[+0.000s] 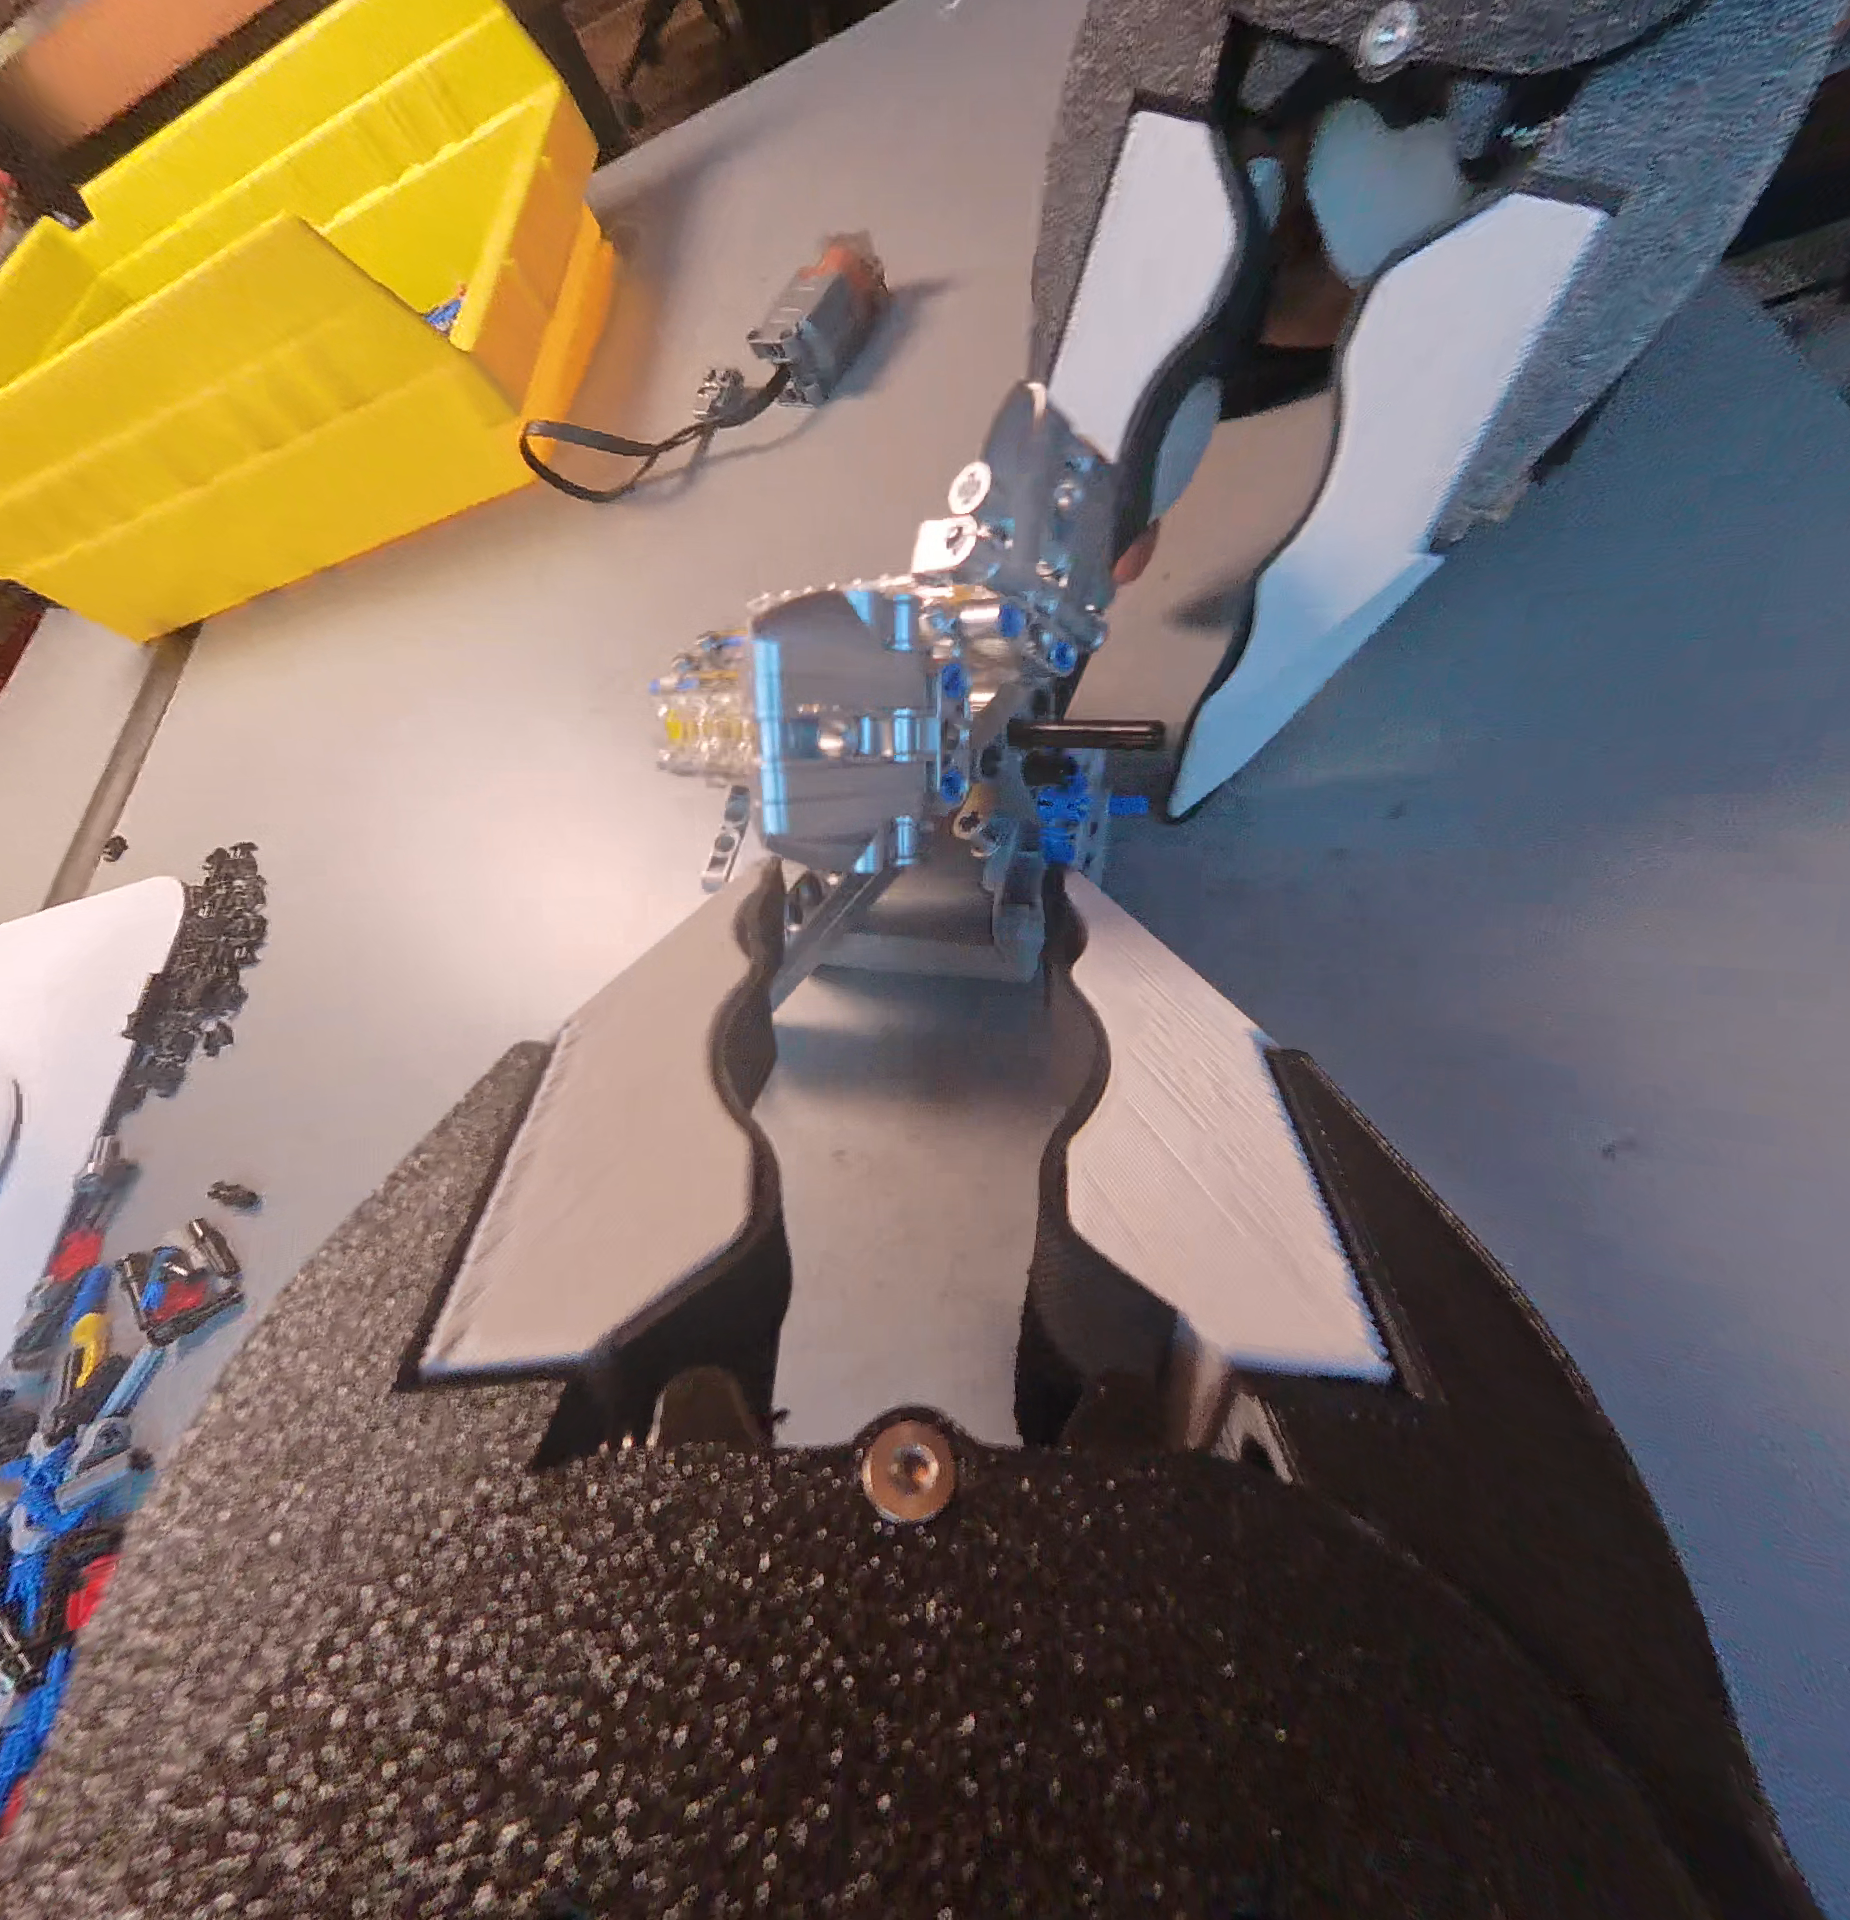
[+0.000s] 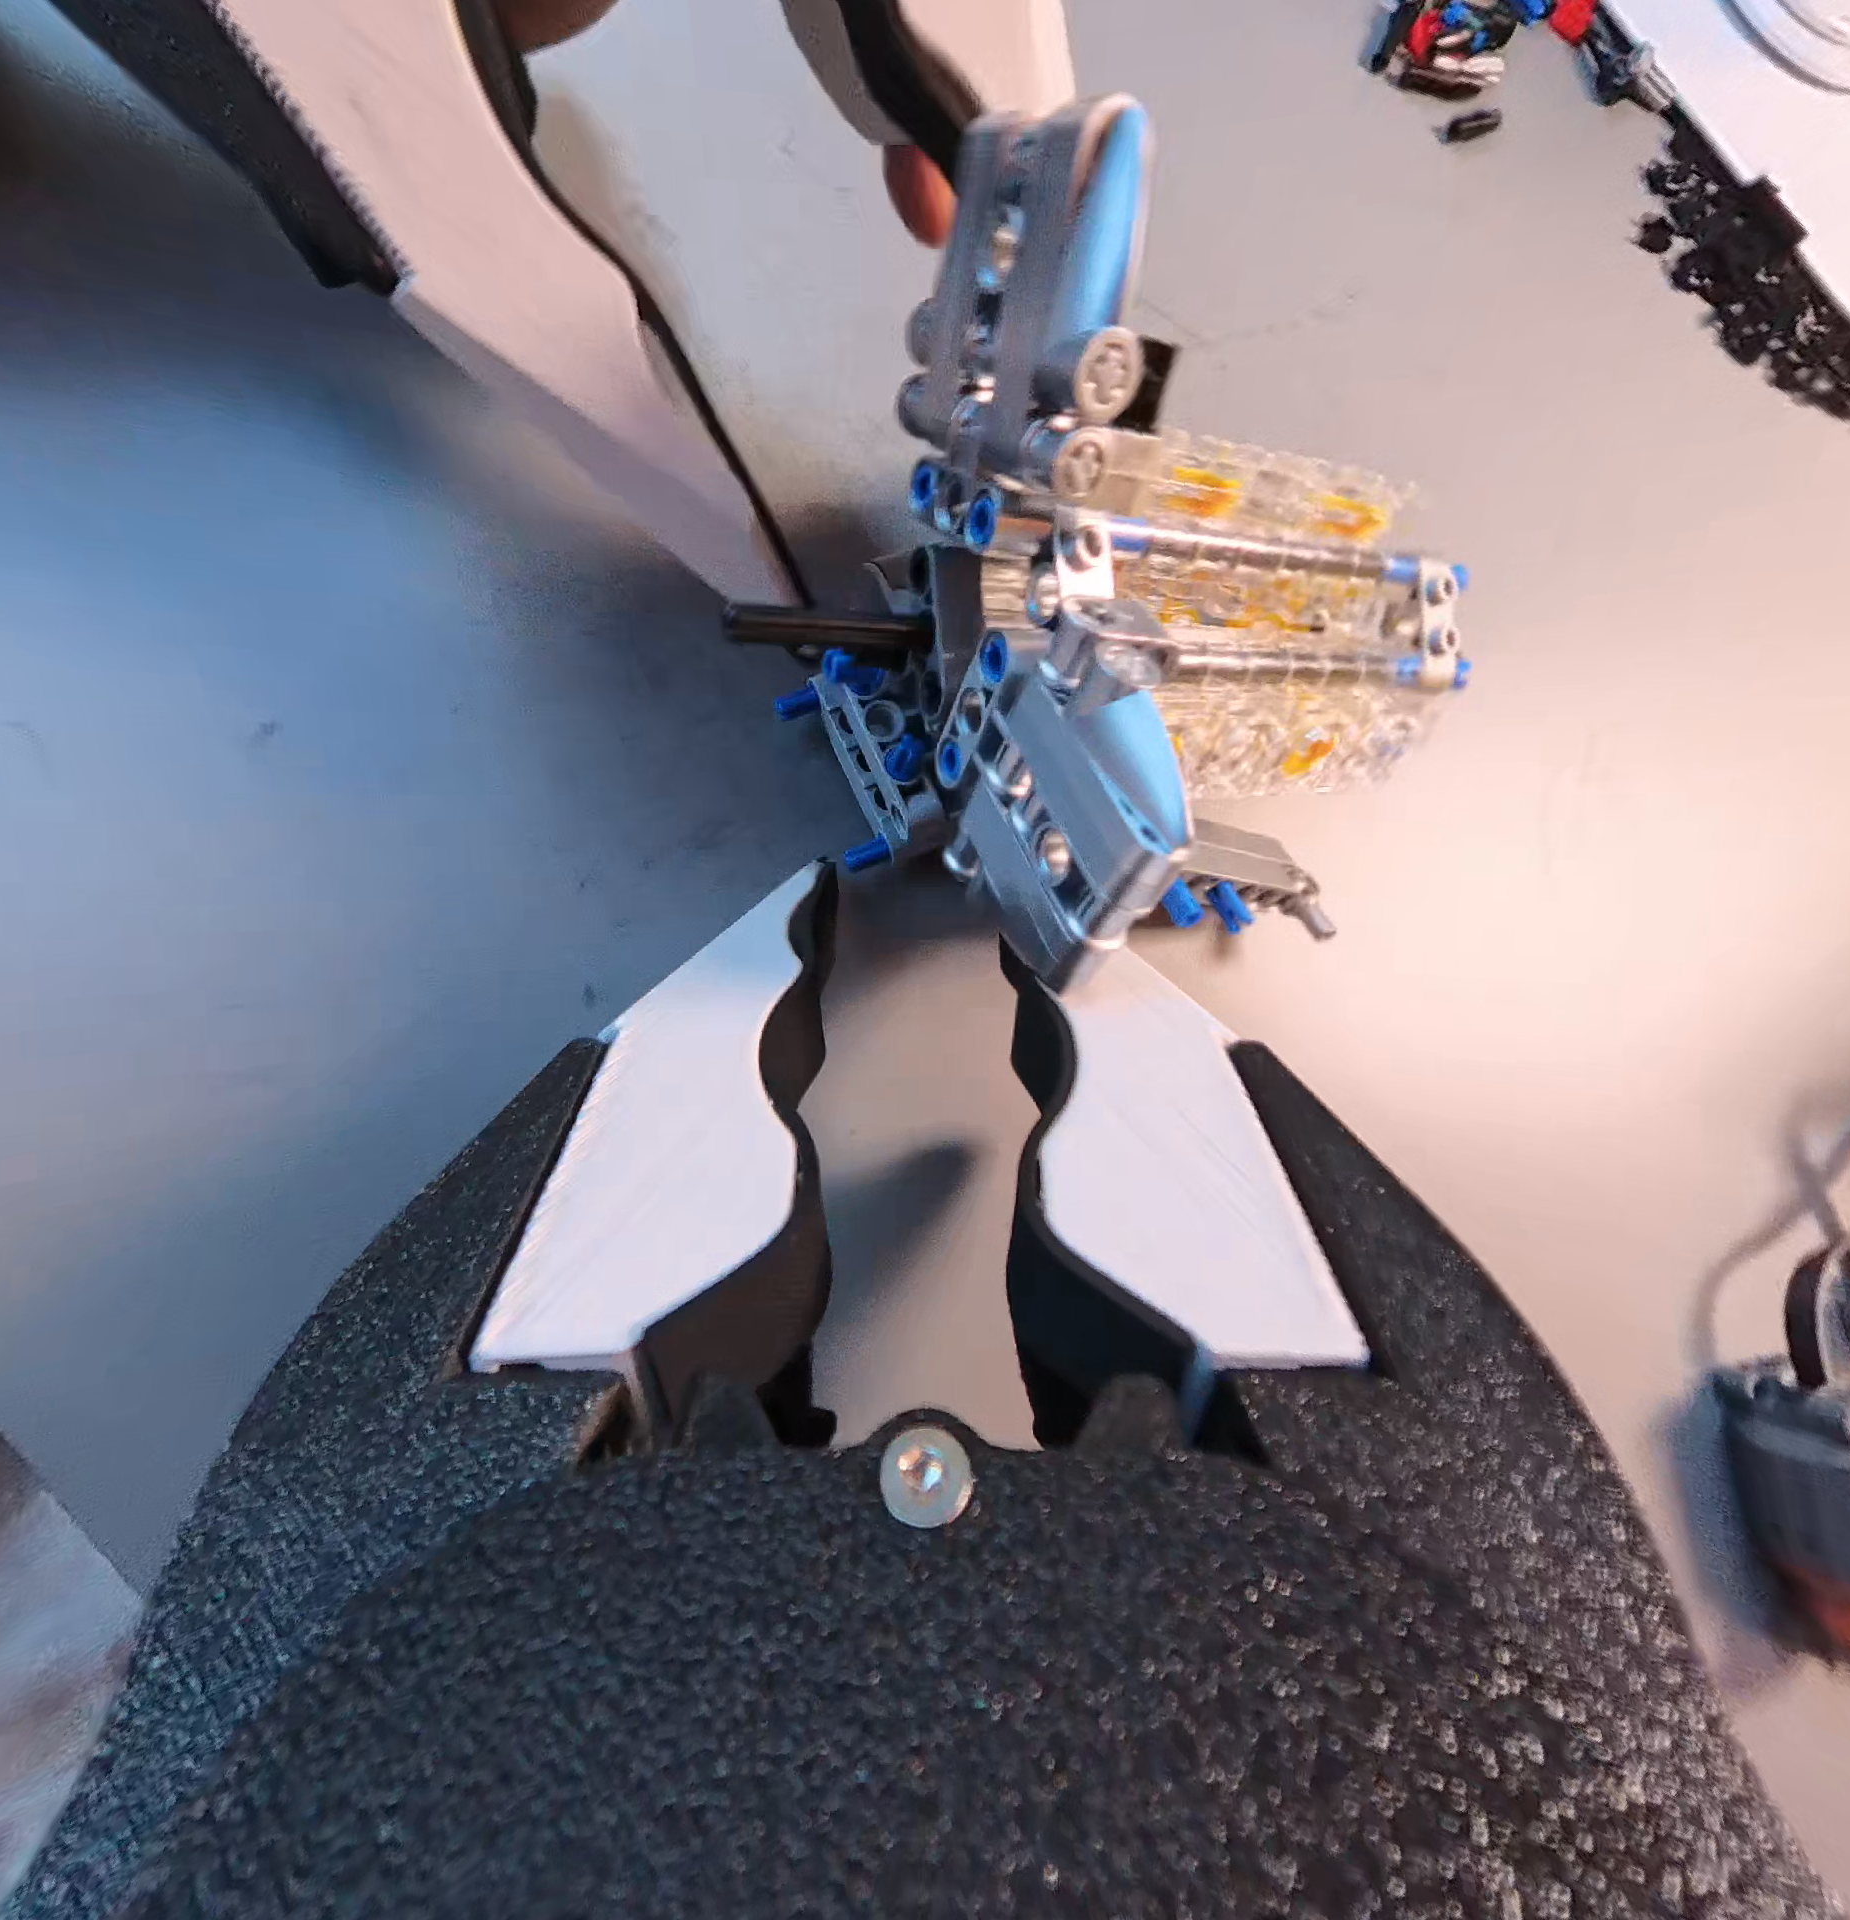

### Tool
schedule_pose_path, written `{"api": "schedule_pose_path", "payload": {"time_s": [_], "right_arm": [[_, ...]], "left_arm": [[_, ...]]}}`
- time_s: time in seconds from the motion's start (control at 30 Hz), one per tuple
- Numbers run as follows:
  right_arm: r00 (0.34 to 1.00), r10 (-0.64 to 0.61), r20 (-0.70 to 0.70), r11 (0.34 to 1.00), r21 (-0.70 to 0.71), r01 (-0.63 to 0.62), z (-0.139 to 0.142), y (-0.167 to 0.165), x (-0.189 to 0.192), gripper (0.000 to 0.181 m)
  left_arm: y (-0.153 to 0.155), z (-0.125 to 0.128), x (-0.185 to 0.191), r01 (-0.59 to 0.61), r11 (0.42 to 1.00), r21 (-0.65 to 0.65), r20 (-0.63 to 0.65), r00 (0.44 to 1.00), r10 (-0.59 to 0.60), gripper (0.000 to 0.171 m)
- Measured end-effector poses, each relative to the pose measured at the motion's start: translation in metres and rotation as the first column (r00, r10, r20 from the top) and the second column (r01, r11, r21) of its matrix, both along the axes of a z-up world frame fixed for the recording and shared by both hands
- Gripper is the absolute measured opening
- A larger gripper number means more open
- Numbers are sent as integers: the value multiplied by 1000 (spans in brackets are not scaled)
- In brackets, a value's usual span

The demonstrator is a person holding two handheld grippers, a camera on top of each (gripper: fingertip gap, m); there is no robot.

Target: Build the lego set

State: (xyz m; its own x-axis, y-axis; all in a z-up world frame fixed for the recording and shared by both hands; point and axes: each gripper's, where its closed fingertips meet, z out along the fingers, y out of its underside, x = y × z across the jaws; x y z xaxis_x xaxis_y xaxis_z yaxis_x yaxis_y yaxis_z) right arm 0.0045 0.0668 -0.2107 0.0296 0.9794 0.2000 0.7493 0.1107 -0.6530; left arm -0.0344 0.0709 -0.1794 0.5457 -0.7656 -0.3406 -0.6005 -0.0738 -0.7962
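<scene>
Left claw (image 1: 916,914): narrowed around the base of the grey brick assembly (image 1: 879,717) on the bench (image 1: 433,727).
Right claw (image 2: 916,914): parted, tips beside the assembly, nothing held.
Care: base to be steadied firmly.

The left hand-held gripper (image 1: 905,904), a black speckled body with two white wavy-edged fingers (image 1: 630,1122), fills the lower half of the left wrist view and points up the frame; its jaws stand apart, the tips at the frame's centre reaching either side of something there, though contact is unclear. The right hand-held gripper (image 2: 910,914), of the same build, fills the lower half of the right wrist view, its jaws parted with a clear gap between the tips. In the left wrist view it enters from the upper right (image 1: 1201,665), angled down toward the centre, jaws apart. A fingertip (image 2: 916,192) of the person shows near the top centre of the right wrist view.
</scene>
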Motion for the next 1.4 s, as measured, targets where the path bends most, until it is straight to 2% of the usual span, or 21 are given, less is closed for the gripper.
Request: {"api": "schedule_pose_path", "payload": {"time_s": [0.07,0.17,0.3,0.43,0.53,0.63,0.67,0.73,0.83,1.13,1.4], "right_arm": [[996,87,28,996,12,-87,0,3,-4,29],[981,178,79,975,117,-186,0,21,-8,28],[954,289,81,956,36,-292,-1,21,-6,32],[956,290,-38,956,-25,-291,20,22,6,38],[951,272,-144,961,-13,-277,36,27,4,38],[935,282,-216,954,-38,-297,46,19,-7,28],[935,278,-222,955,-43,-294,47,19,-10,21],[931,281,-234,952,-55,-301,48,17,-14,19],[929,285,-235,947,-82,-311,49,17,-15,18],[914,312,-261,922,-148,-357,62,11,-7,16],[915,335,-225,921,-129,-368,54,4,-6,10]], "left_arm": [[-2,-1,1,-3,1000,3,1,1000,3,48],[-2,-1,-1,-31,999,7,14,999,31,43],[-4,2,-9,-87,996,21,41,995,86,40],[-18,18,-12,-122,992,17,138,983,119,40],[-14,37,-11,-149,989,17,243,960,140,39],[-5,37,-12,-164,983,-86,305,935,183,31],[-5,31,-11,-154,979,-136,302,934,189,30],[-4,24,-14,-166,975,-150,286,937,203,29],[-5,25,-8,-144,978,-154,309,933,186,19],[-12,40,0,-102,986,-134,331,933,142,18],[-18,29,-2,-102,984,-145,286,948,140,15]]}}
